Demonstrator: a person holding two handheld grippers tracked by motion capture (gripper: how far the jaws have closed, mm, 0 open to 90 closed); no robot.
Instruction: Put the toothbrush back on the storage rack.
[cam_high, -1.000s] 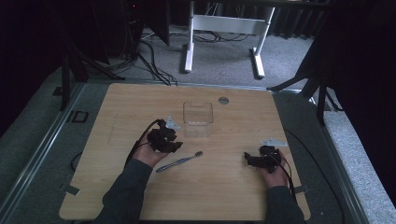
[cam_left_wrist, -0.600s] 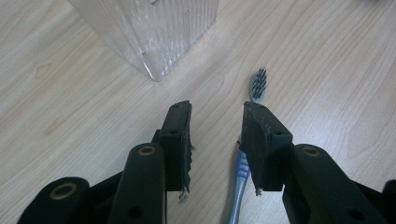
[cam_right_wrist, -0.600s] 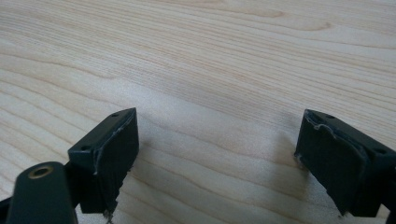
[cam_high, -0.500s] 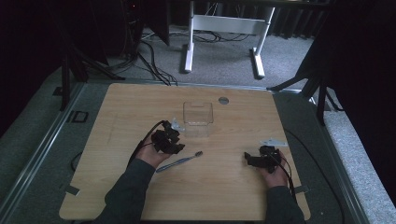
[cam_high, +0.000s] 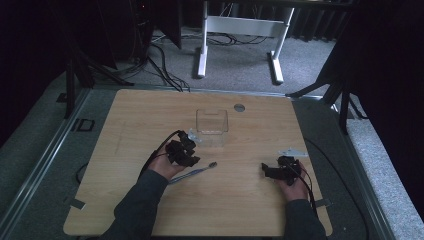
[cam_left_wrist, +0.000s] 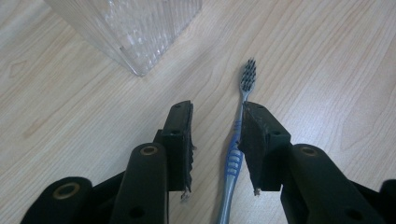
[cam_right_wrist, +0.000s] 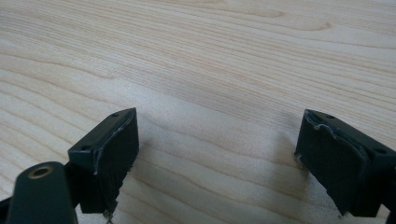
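Wooden table (cam_high: 150, 115) holds 1 toothbrush (cam_left_wrist: 238, 140), 1 clear box (cam_high: 212, 122).

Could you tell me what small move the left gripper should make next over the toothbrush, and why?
Probably close the left gripper on the toothbrush. Its jaws are open over the table, and the blue-and-grey handle lies in the gap, close against one jaw, bristles pointing ahead. A slight lowering first may help, since contact with the handle cannot be judged. The clear container stands just beyond.

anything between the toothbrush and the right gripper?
Nothing. In the high view, bare wood runs from the toothbrush head to the right gripper. The right gripper view shows bare tabletop between its open jaws.
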